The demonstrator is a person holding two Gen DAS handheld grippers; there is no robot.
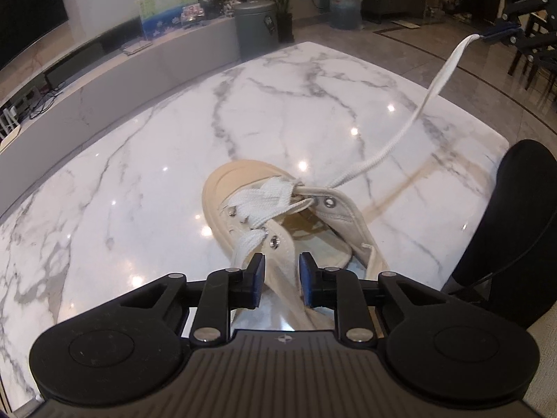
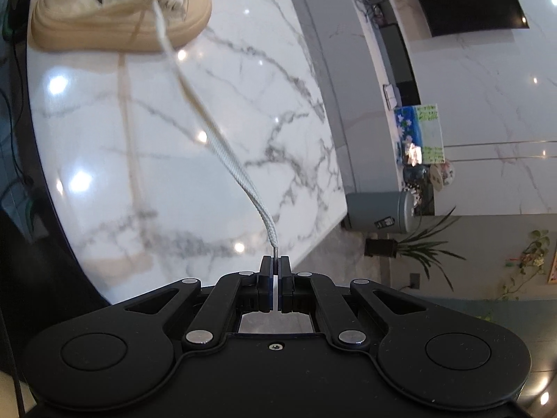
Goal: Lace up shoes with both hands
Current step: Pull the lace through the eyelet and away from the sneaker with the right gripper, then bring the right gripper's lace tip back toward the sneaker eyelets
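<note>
Right gripper point(image 2: 275, 261) clamped on taut white lace point(image 2: 226, 160) tip.

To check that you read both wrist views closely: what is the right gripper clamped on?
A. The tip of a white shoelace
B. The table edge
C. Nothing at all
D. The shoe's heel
A: the right gripper is shut on the white shoelace at its tip, and the lace runs back to the beige shoe.

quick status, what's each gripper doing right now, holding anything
left gripper: open, pads not pressing; the other lace end passes down between them, not gripped.
right gripper: closed on the tip of the white lace, pulled out away from the shoe.
</note>
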